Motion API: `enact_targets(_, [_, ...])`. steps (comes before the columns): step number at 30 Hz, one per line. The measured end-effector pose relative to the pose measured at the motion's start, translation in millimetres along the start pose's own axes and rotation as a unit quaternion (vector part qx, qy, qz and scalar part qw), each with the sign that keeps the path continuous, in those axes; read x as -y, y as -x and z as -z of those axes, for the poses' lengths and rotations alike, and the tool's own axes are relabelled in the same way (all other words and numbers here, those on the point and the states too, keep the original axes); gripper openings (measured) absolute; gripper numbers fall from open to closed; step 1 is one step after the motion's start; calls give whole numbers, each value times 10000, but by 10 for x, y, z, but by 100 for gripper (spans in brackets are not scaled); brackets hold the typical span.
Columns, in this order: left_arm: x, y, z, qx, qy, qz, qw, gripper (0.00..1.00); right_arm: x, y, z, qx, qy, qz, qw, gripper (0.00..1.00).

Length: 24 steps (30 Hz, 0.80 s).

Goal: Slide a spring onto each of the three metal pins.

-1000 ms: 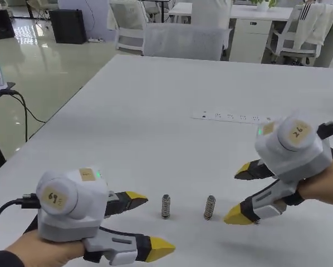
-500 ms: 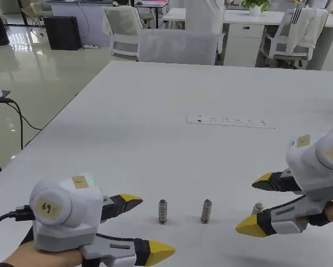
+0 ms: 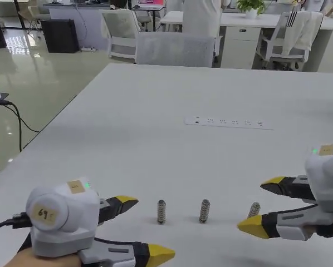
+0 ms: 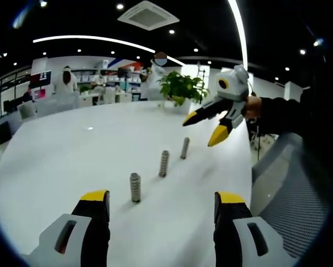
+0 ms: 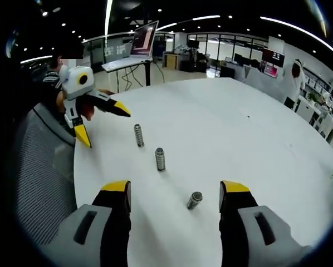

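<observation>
Head view is showing three small grey metal coil springs standing in a row on the plain white table (image 3: 211,100), and you're holding both claws low at either end of that row. Your white, yellow-tipped left gripper (image 3: 146,227) is hanging wide open with nothing in it, and the matching right gripper (image 3: 260,203) is gaping empty too. The left-hand spring (image 3: 161,212) and the middle spring (image 3: 204,211) are standing straight up. To me that's looking like they're already sitting on pins, though the coils are hiding whatever's inside, so I can't tell for sure. The right-hand spring (image 3: 254,209) is the one I'd be watching, because its long axis is leaning instead of pointing straight up. In the right gripper view that right-hand spring (image 5: 195,199) is sitting just ahead of your open jaws, between them and closer to the one on that view's right. Your left claw is sitting well apart from it, with the other two springs in between, so I'm guessing the right one is doing any straightening.
</observation>
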<state>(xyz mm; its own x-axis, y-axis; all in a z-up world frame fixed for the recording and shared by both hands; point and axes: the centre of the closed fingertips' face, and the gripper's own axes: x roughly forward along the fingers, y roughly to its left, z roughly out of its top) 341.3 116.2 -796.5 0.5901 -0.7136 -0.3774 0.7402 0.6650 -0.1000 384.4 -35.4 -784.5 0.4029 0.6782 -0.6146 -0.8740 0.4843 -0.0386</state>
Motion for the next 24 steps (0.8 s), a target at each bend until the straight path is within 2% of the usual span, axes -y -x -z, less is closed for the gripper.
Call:
enact_targets(8, [1,-9,3,55,48,-15,10000,75,-16,35,161,119,-148,92,9998,67])
enact_targets(16, [-11,-3,29,88,130,-64,9999,78,-19,33,246,256,-179,117,9994,70])
enact_targets(24, [-36,7,69,132,216,-134,9996,80,8,25,266,373,-242,157,9989,73])
